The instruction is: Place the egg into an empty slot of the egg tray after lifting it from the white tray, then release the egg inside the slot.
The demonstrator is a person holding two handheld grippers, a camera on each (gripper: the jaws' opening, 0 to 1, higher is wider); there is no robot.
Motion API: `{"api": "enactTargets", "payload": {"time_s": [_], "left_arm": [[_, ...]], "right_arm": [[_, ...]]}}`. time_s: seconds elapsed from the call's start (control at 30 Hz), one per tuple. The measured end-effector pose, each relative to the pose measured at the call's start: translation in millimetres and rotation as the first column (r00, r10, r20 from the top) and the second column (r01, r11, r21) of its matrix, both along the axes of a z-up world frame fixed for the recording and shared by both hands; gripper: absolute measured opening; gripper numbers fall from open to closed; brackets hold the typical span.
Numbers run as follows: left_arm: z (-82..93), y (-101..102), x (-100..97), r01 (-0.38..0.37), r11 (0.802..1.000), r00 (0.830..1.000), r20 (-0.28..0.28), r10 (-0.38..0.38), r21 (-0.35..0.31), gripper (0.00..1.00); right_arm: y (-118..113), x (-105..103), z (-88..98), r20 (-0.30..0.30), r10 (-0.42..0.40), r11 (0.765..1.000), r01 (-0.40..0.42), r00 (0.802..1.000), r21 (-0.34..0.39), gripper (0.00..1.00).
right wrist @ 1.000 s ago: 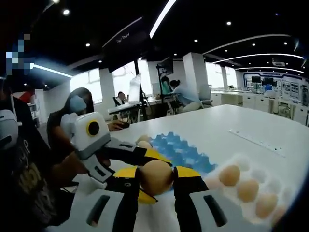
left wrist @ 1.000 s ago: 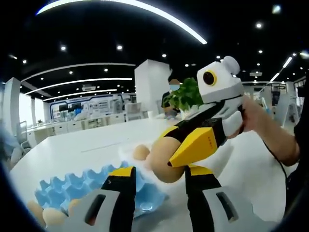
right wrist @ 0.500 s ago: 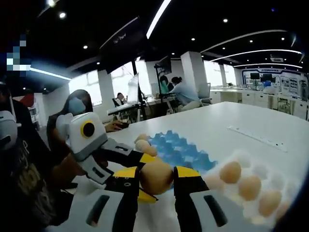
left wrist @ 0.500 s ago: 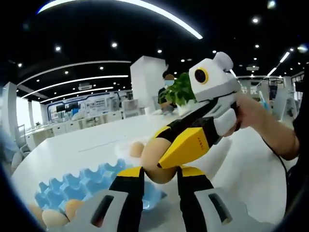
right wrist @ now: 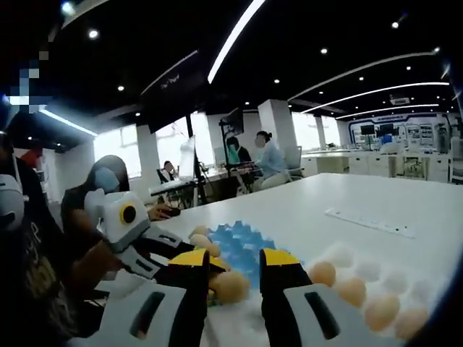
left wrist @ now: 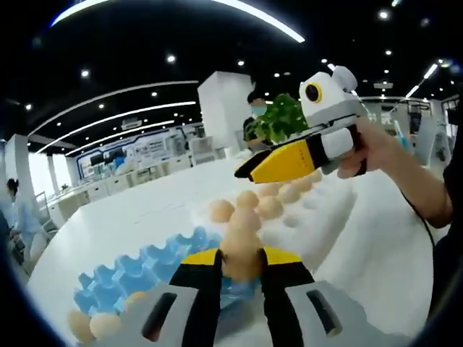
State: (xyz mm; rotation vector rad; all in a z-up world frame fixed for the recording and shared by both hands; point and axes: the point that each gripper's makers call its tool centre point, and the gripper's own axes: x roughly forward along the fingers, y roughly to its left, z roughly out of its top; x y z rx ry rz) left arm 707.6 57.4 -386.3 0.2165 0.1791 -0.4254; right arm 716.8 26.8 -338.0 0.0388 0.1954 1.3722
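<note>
Egg (left wrist: pixel 241 249) passed over | left gripper (left wrist: pixel 240 262) grips it | right gripper (right wrist: pixel 235 269) parted, empty

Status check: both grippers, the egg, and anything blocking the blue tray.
Left gripper shut on egg, over the near edge of the blue egg tray. Right gripper open, off the egg. Eggs in some tray slots; empty slots free.

blue egg tray (left wrist: pixel 137 271) — near edge behind left tongs (left wrist: pixel 240 264) | white tray (right wrist: pixel 376 289) — cut off, blurred
</note>
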Motion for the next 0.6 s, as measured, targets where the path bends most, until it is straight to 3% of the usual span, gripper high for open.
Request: {"api": "enactTargets", "payload": {"time_s": [0.03,0.07,0.1,0.13,0.17,0.2,0.27,0.6], "left_arm": [[4.8,0.8,-2.9,0.016,1.000,1.000,0.009,-0.016,0.005,0.04],[5.4,-1.4,-5.4,0.012,0.997,0.999,-0.033,-0.015,-0.075,0.03],[5.1,-2.2,-4.8,0.032,0.998,0.999,-0.035,-0.034,-0.061,0.07],[-10.7,1.1,-3.2,0.029,0.999,0.995,-0.096,-0.026,0.032,0.12],[-14.9,1.1,-3.0,0.034,0.998,0.994,-0.107,-0.028,0.060,0.12],[-14.2,0.2,0.7,0.006,0.999,0.998,-0.070,-0.003,0.044,0.12],[-15.1,-7.9,-2.9,0.036,0.999,0.995,-0.089,-0.037,-0.009,0.12],[-4.0,-1.6,-2.4,0.023,1.000,0.998,-0.055,-0.023,-0.007,0.18]], "right_arm": [[0.0,0.4,0.7,0.000,0.001,1.000,-0.001,1.000,0.004,0.28],[0.0,1.3,1.1,-0.005,0.003,1.000,-0.003,1.000,0.008,0.28],[-0.2,2.0,0.6,-0.007,0.002,1.000,-0.002,1.000,0.007,0.28],[-0.4,3.5,0.3,-0.007,-0.002,1.000,0.002,1.000,0.005,0.28],[-0.5,4.4,0.2,-0.006,-0.004,1.000,0.004,1.000,0.004,0.28],[-1.0,5.0,0.2,-0.004,-0.005,1.000,0.005,1.000,0.003,0.28],[-1.9,3.4,1.8,-0.002,0.000,1.000,0.000,1.000,0.007,0.28],[-15.2,23.4,2.8,0.020,-0.032,0.999,0.032,0.999,-0.013,0.29]]}}
